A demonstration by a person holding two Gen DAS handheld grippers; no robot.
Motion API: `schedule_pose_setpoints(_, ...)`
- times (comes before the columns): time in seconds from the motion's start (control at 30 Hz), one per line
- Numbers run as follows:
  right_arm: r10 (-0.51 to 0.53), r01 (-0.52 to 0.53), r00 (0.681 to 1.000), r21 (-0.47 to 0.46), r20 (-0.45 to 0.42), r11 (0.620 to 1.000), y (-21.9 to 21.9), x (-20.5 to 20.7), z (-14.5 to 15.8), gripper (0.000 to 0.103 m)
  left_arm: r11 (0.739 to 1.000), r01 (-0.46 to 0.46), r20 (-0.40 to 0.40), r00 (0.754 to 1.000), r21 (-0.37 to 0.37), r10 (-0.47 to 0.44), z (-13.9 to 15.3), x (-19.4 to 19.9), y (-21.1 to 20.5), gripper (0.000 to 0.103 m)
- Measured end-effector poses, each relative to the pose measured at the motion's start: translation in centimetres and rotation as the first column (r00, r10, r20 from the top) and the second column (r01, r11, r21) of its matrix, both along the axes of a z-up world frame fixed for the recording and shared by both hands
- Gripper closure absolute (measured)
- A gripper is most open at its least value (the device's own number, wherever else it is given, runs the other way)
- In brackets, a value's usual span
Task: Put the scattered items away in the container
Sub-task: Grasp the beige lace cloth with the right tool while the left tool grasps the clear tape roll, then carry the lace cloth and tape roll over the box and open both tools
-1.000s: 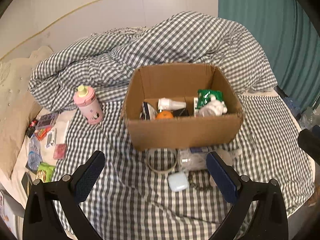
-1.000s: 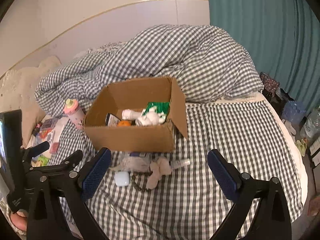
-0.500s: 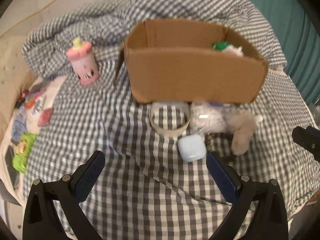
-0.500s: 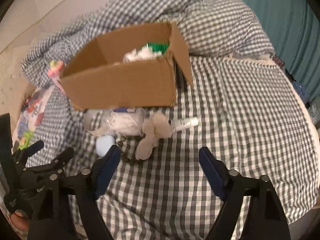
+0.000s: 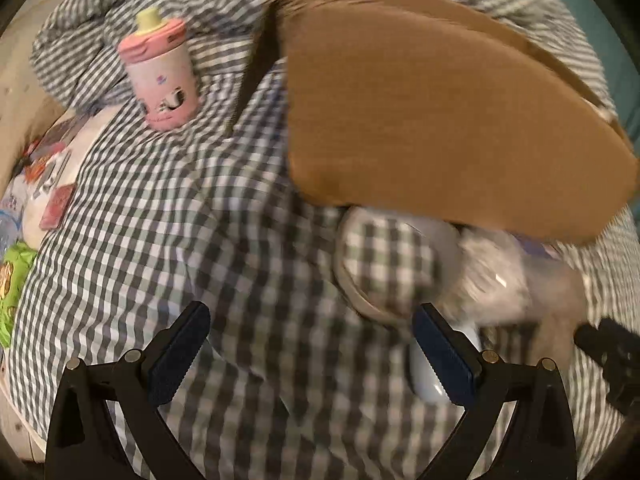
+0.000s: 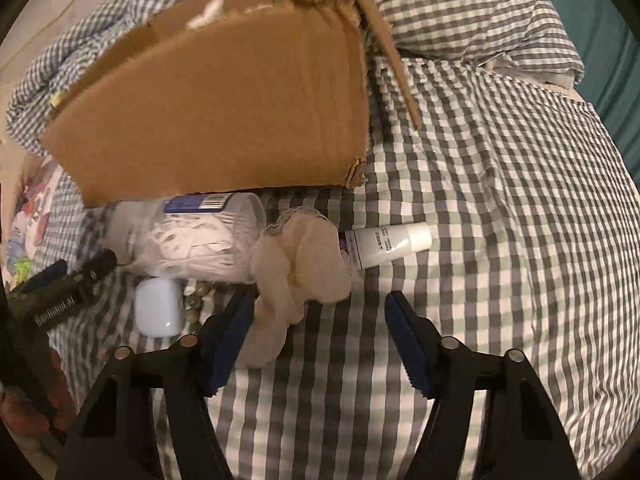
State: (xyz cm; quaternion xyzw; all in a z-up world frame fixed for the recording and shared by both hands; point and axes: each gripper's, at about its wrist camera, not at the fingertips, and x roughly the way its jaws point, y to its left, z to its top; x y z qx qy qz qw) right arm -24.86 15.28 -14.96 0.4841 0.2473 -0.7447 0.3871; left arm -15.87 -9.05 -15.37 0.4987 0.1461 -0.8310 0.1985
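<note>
The cardboard box (image 5: 440, 120) (image 6: 224, 100) stands on the checked bed. In front of it lie a tape ring (image 5: 384, 264), a clear tub (image 6: 192, 236) of white stuff, a beige sock (image 6: 300, 256), a white tube (image 6: 392, 242), a white case (image 6: 158, 308) (image 5: 430, 376) and some beads (image 6: 196, 304). My left gripper (image 5: 312, 350) is open low over bare sheet, with the case behind its right finger. My right gripper (image 6: 320, 340) is closing just below the sock. The sock's tail lies between the jaws near the left finger, and the pads do not press on it.
A pink bottle (image 5: 160, 76) stands left of the box. Small packets (image 5: 52, 184) lie along the bed's left edge. A rumpled checked duvet (image 6: 460, 12) is piled behind the box. The left gripper (image 6: 60, 292) shows at the right view's left side.
Both grippers have dropped toward the bed, so the box and the items in front of it loom larger. The right jaws have narrowed. The left jaws stay wide.
</note>
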Motion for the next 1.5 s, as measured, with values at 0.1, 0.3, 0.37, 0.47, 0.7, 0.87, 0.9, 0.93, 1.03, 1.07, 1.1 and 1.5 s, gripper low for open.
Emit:
schedule_pose_setpoints(0.1, 0.002, -0.002, 1.0, 0.021, 0.004, 1.0, -0.7, -0.4, -1.2, 0.037, 0.999, -0.027, 0.013, 1.0, 0.031, 0.027, -1.2, -0.9, -1.0, 0.0)
schedule_pose_setpoints(0.3, 0.015, -0.015, 1.0, 0.053, 0.011, 0.998, -1.6, -0.4, -3.0, 0.037, 0.996, -0.051, 0.045, 0.998, 0.068, 0.048, -3.5, -2.6, -1.7, 0.0)
schedule_pose_setpoints(0.37, 0.019, -0.019, 1.0, 0.064, 0.009, 0.998, -1.8, -0.3, -3.4, 0.044, 0.997, -0.057, 0.053, 0.997, 0.057, 0.054, -3.9, -3.3, -1.6, 0.0)
schedule_pose_setpoints(0.47, 0.029, -0.028, 1.0, 0.067, -0.012, 0.997, -1.8, 0.1, -3.1, 0.09, 0.999, -0.025, 0.069, 0.997, 0.024, 0.023, -3.9, -4.1, -1.0, 0.005)
schedule_pose_setpoints(0.7, 0.026, -0.025, 0.999, 0.043, -0.022, 0.999, -0.5, 1.0, -1.3, 0.09, 0.997, 0.006, 0.018, 1.0, 0.082, -0.007, -2.0, -2.4, -0.8, 0.09)
schedule_pose_setpoints(0.87, 0.016, -0.016, 0.999, 0.008, -0.043, 1.0, 1.5, 1.7, 1.2, 0.09, 0.997, 0.033, -0.009, 0.999, 0.074, -0.032, -0.2, -0.8, -0.2, 0.095)
schedule_pose_setpoints(0.9, 0.016, -0.016, 0.999, 0.001, -0.046, 1.0, 1.8, 2.0, 1.7, 0.09, 0.997, 0.037, -0.01, 0.999, 0.075, -0.037, 0.2, -0.4, 0.0, 0.095)
schedule_pose_setpoints(0.93, 0.017, -0.017, 0.999, -0.005, -0.049, 1.0, 2.1, 2.2, 2.1, 0.09, 0.996, 0.038, -0.015, 0.999, 0.075, -0.037, 0.6, 0.0, 0.1, 0.096)
schedule_pose_setpoints(1.03, 0.017, -0.019, 0.998, -0.031, -0.058, 0.999, 3.5, 3.0, 3.4, 0.09, 0.996, 0.052, -0.036, 0.998, 0.07, -0.049, 1.9, 1.2, 0.6, 0.097)
schedule_pose_setpoints(1.07, 0.015, -0.017, 0.998, -0.042, -0.063, 0.999, 3.9, 3.2, 4.0, 0.09, 0.997, 0.05, -0.037, 0.998, 0.064, -0.048, 2.2, 1.6, 0.6, 0.097)
schedule_pose_setpoints(1.1, 0.016, -0.019, 0.998, -0.054, -0.067, 0.998, 4.3, 3.4, 4.7, 0.09, 0.997, 0.051, -0.043, 0.998, 0.058, -0.049, 2.7, 2.0, 0.5, 0.097)
schedule_pose_setpoints(1.5, 0.033, -0.056, 0.99, -0.178, -0.134, 0.982, 5.8, 6.8, 12.2, 0.09, 0.997, 0.07, -0.148, 0.986, -0.032, -0.074, 10.8, 6.1, 3.2, 0.097)
